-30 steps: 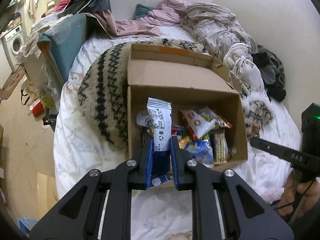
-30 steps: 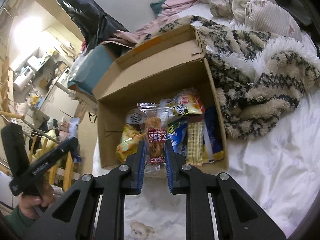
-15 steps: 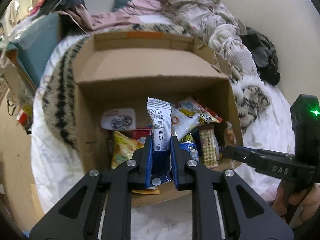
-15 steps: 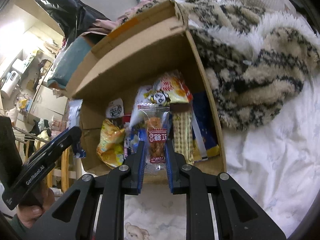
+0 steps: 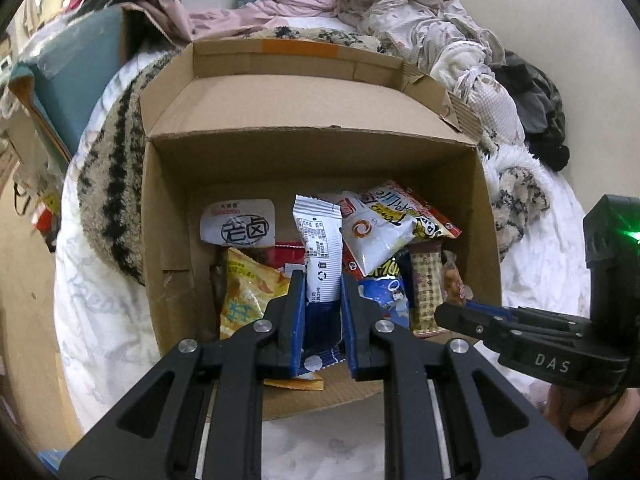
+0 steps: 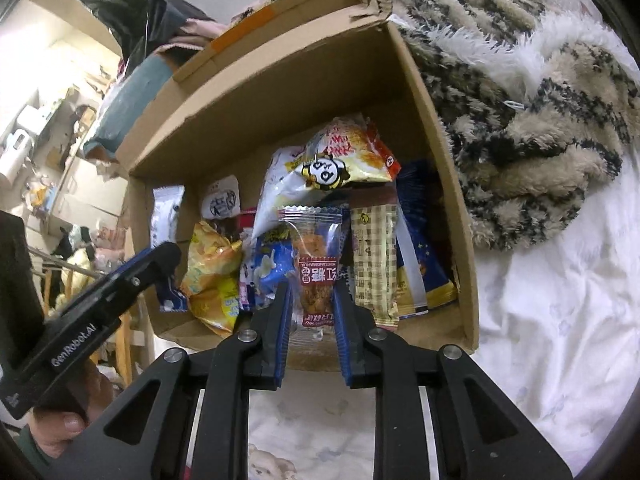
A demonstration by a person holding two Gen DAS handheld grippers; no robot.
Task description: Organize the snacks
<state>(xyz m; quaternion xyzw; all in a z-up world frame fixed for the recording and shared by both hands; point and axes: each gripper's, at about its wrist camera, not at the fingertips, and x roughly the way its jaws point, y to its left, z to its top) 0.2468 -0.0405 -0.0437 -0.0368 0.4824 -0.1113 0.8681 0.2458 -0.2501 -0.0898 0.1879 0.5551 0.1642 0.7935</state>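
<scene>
An open cardboard box (image 5: 312,152) lies on the bed, holding several snack bags. My left gripper (image 5: 322,280) is shut on a white-and-blue snack packet (image 5: 318,232), held upright over the box's near left part. My right gripper (image 6: 313,286) holds a clear snack packet with a red label (image 6: 314,240) upright over the bags in the box (image 6: 452,208). Its jaws are opening, with the packet still between the pads. Each gripper shows in the other's view: the right gripper (image 5: 452,314) at the box's near right corner, the left gripper (image 6: 164,256) at its near left.
A beige and black fleece blanket (image 6: 540,120) wraps behind and beside the box. Crumpled clothes (image 5: 420,12) pile up at the wall. White bedsheet (image 6: 560,320) lies in front and to the right. A teal cushion (image 5: 80,68) stands at the far left, past the bed's edge.
Both grippers have come closer to the box and lower, so that each packet now hangs inside its opening. The right jaws stand slightly wider around the clear packet.
</scene>
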